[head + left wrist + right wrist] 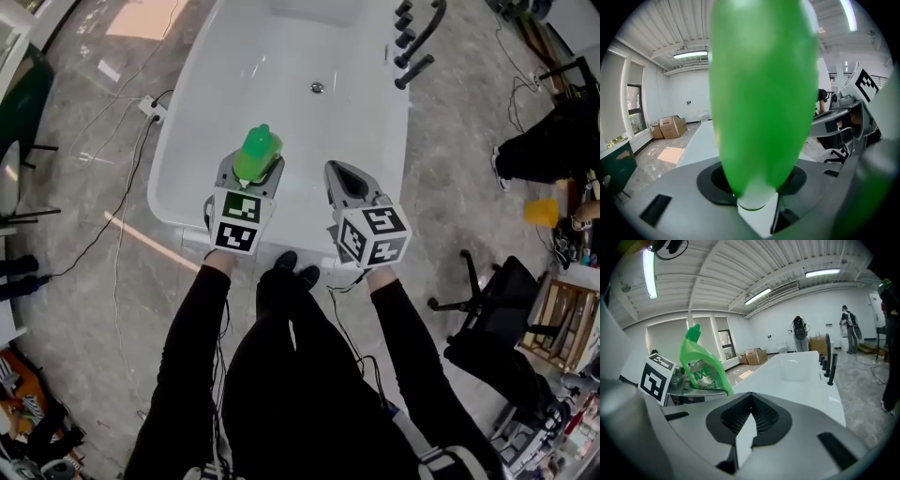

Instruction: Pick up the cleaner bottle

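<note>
A green cleaner bottle (pixel 257 153) with a green cap stands upright between the jaws of my left gripper (pixel 255 173), held above the near rim of the white bathtub (pixel 184 150). In the left gripper view the bottle's green body (pixel 761 93) fills the middle and its pale base (pixel 752 199) sits between the grey jaws. My right gripper (pixel 345 178) hovers just to the right of it, jaws shut with nothing in them. The right gripper view shows the bottle (pixel 701 369) to its left, next to the left gripper's marker cube (pixel 656 379).
Black tap fittings (pixel 413 45) line the tub's right rim and a drain (pixel 318 87) lies in its floor. A power strip with cables (pixel 150 108) is on the stone floor at left. A black office chair (pixel 492 300) and a shelf (pixel 562 323) stand at right.
</note>
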The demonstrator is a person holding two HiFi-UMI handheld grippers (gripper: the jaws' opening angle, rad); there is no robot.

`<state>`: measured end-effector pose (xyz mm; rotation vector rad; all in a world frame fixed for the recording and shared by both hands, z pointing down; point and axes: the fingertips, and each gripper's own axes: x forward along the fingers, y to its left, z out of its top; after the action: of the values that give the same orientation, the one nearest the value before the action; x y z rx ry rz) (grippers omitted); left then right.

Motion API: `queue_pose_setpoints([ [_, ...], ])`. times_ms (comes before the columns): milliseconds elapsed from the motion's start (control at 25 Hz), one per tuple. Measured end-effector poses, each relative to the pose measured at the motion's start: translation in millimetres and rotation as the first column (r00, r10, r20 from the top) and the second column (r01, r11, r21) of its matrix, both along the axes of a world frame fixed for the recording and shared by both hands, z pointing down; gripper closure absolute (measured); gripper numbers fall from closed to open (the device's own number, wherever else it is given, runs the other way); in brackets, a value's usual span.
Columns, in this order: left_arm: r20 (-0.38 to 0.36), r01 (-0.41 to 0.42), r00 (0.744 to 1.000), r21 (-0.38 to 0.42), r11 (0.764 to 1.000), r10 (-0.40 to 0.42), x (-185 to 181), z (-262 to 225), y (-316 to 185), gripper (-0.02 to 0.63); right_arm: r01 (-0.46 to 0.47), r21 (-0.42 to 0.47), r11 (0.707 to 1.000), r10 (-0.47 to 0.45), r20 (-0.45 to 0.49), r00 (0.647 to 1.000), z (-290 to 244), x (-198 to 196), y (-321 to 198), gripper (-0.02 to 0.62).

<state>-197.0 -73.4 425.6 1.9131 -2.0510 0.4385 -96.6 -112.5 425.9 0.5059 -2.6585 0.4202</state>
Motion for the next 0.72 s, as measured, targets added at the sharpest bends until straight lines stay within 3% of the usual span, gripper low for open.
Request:
queue_pose_setpoints([
  [720,-0.019,-0.013,1.0,0.0,1.0,0.013,-2,-3,16,0.408,0.033,0.038,0.999,-0.032,-0.037,0.999,-2,-11,15,0.594],
])
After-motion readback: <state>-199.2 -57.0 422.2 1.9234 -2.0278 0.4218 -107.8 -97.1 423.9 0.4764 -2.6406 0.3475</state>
